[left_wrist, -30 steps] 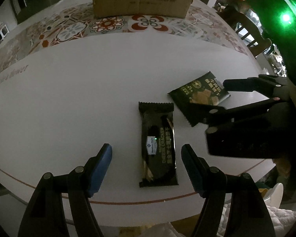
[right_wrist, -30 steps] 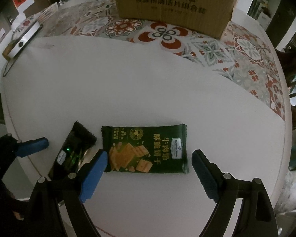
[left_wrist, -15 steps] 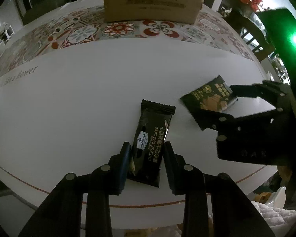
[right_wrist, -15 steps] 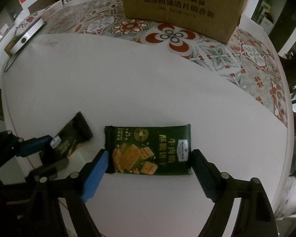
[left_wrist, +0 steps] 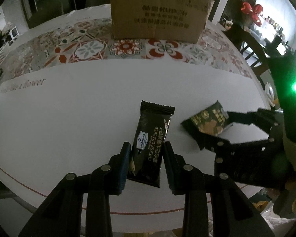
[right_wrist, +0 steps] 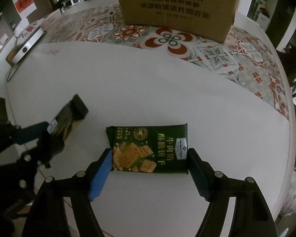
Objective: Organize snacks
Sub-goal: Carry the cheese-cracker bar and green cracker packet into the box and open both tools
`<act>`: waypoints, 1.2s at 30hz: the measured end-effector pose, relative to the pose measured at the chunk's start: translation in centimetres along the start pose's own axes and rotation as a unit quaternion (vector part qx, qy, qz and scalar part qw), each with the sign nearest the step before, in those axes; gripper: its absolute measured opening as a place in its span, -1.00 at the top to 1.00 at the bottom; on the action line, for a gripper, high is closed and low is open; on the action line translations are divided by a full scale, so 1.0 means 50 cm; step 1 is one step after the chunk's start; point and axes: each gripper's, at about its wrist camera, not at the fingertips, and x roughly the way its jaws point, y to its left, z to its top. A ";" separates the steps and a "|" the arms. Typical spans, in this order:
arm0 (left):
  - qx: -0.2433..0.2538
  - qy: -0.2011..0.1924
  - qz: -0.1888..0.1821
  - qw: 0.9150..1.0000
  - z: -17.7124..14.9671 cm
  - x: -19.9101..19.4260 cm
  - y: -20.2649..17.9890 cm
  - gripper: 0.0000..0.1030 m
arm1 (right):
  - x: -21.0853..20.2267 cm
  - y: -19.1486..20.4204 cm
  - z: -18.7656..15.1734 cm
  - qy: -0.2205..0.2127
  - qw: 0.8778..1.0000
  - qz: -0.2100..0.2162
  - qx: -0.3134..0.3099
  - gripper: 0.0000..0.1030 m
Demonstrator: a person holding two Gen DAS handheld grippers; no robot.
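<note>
My left gripper is shut on a black cheese cracker packet and holds it lifted over the white table. My right gripper is shut on a green cracker packet, its fingers pressing both short ends. The green packet also shows in the left wrist view, raised off the table. The black packet shows blurred in the right wrist view, held by the left gripper. A brown cardboard box stands at the far side; it also shows in the right wrist view.
A patterned floral runner crosses the table in front of the box. A white device lies at the table's far left edge. A dark chair stands beyond the right edge.
My left gripper closed on the black packet and lifted it. My right gripper closed on the green packet and raised it. Both grippers moved toward the box.
</note>
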 end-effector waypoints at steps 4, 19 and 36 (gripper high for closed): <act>0.000 -0.012 -0.002 1.000 0.014 -0.015 0.001 0.36 | -0.009 0.000 -0.002 -0.004 1.000 0.002 0.012 -0.44; 0.014 -0.077 -0.009 0.997 0.102 -0.108 0.014 0.36 | -0.120 -0.009 0.054 -0.081 0.995 -0.006 0.063 -0.44; 0.058 -0.164 -0.019 0.985 0.278 -0.189 0.036 0.36 | -0.249 -0.034 0.202 -0.206 0.972 -0.044 0.107 -0.44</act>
